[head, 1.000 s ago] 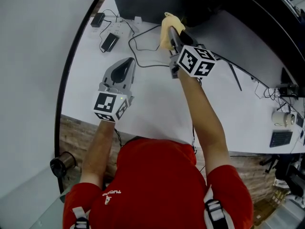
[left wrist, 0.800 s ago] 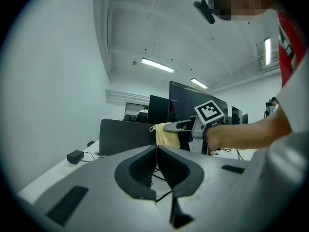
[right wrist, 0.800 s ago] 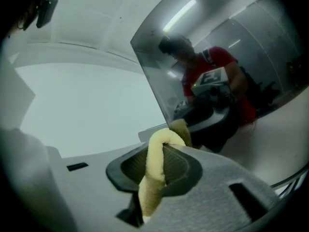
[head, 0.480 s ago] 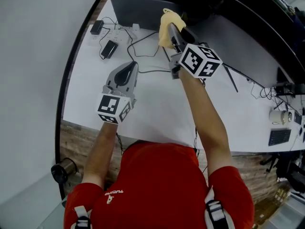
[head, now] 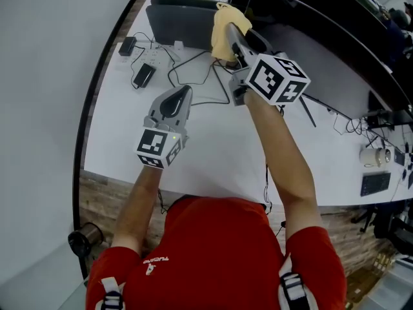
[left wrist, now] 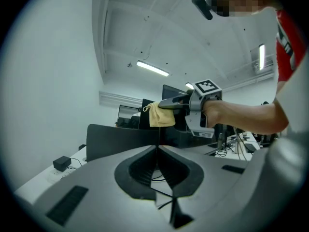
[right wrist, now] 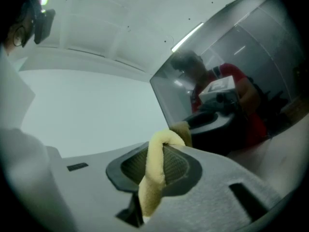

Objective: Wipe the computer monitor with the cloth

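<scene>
My right gripper (head: 233, 39) is raised at the far side of the white desk (head: 213, 141), shut on a yellow cloth (head: 223, 24). The cloth bunches over the jaw tips, right at the lower left corner of the dark monitor (head: 290, 11). In the right gripper view the cloth (right wrist: 155, 178) sticks up between the jaws, and the glossy screen (right wrist: 231, 57) just ahead mirrors it; contact with the screen is not clear. My left gripper (head: 185, 91) hovers low over the desk to the left, shut and empty. From the left gripper view the cloth (left wrist: 157, 115) hangs in front of the monitor (left wrist: 174, 92).
A dark upright panel (head: 187, 15) stands left of the monitor. A power strip (head: 152, 58), two black adapters (head: 142, 75) and looping cables (head: 200, 76) lie at the back left. A white mug (head: 373, 155) sits far right. A white wall borders the desk's left side.
My right gripper has carried the cloth farther away and up, from beside the dark panel to the monitor's corner. My left gripper has drifted slightly forward.
</scene>
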